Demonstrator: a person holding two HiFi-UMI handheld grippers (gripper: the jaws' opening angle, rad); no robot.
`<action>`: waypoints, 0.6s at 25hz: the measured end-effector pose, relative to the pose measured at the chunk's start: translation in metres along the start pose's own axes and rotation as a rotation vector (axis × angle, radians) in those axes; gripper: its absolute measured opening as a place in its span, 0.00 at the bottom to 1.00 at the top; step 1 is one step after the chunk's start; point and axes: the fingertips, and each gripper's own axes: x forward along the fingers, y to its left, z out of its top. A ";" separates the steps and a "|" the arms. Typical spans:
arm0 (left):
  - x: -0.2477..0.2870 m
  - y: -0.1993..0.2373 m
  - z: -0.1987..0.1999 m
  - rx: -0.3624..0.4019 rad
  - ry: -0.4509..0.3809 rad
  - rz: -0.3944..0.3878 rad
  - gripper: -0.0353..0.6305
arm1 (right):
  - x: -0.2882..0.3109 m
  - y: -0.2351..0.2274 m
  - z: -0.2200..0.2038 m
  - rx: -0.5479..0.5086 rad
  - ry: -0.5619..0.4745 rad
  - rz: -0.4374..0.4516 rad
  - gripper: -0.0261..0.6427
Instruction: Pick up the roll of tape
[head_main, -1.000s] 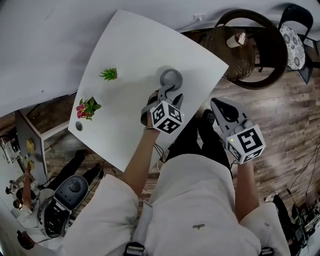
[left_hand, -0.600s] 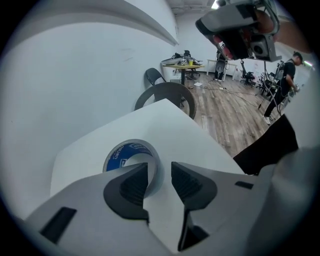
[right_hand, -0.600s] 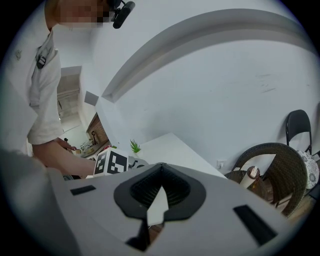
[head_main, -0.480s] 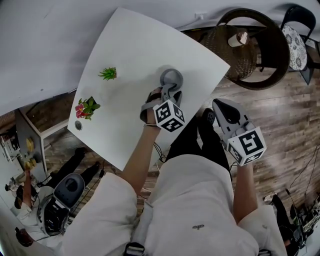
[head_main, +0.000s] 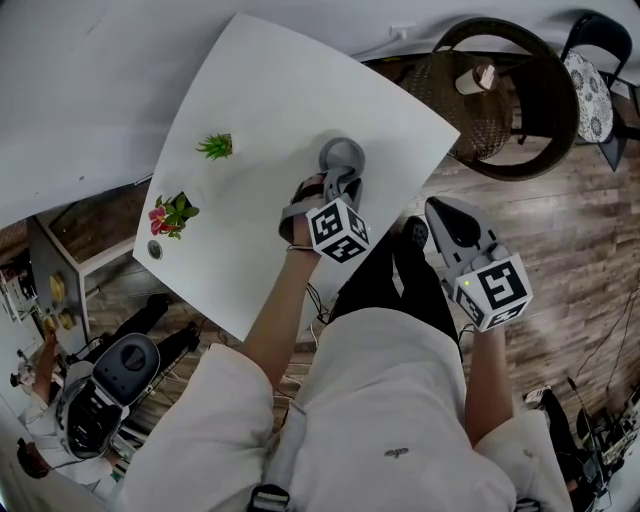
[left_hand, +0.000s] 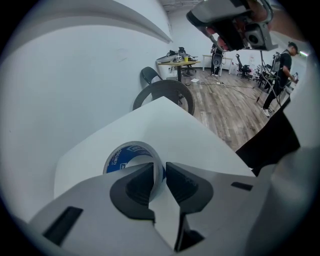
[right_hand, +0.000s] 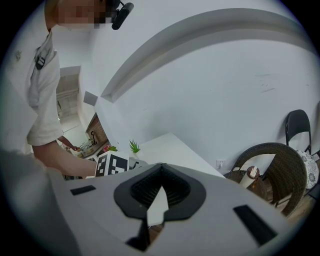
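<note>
The right hand-held gripper (right_hand: 161, 169) has its grey jaws together at the tips. Beyond them stands a white desk (right_hand: 172, 145) carrying a small green plant (right_hand: 134, 146), with a dark wicker chair (right_hand: 280, 162) at right.

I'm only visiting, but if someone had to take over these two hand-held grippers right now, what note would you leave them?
Left gripper: jaws have just been closing and now pinch the wall of the roll of tape, one jaw inside its hole, one outside.
Right gripper: jaws together, empty, held off the table's near edge.
Things: the roll lies flat on the white table, near its right side in the head view.
Done: approach and grip.
Left: lift the roll clear of the table; check that it does not slip.
</note>
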 end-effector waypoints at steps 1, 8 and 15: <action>-0.001 0.000 0.000 0.002 -0.001 -0.002 0.18 | 0.000 0.000 0.001 -0.001 0.000 0.001 0.05; -0.002 -0.002 0.001 0.011 -0.005 -0.004 0.16 | 0.000 0.003 0.002 -0.005 -0.006 0.008 0.05; -0.005 -0.004 -0.007 0.013 0.006 0.005 0.15 | 0.000 0.007 0.000 -0.013 -0.015 0.010 0.05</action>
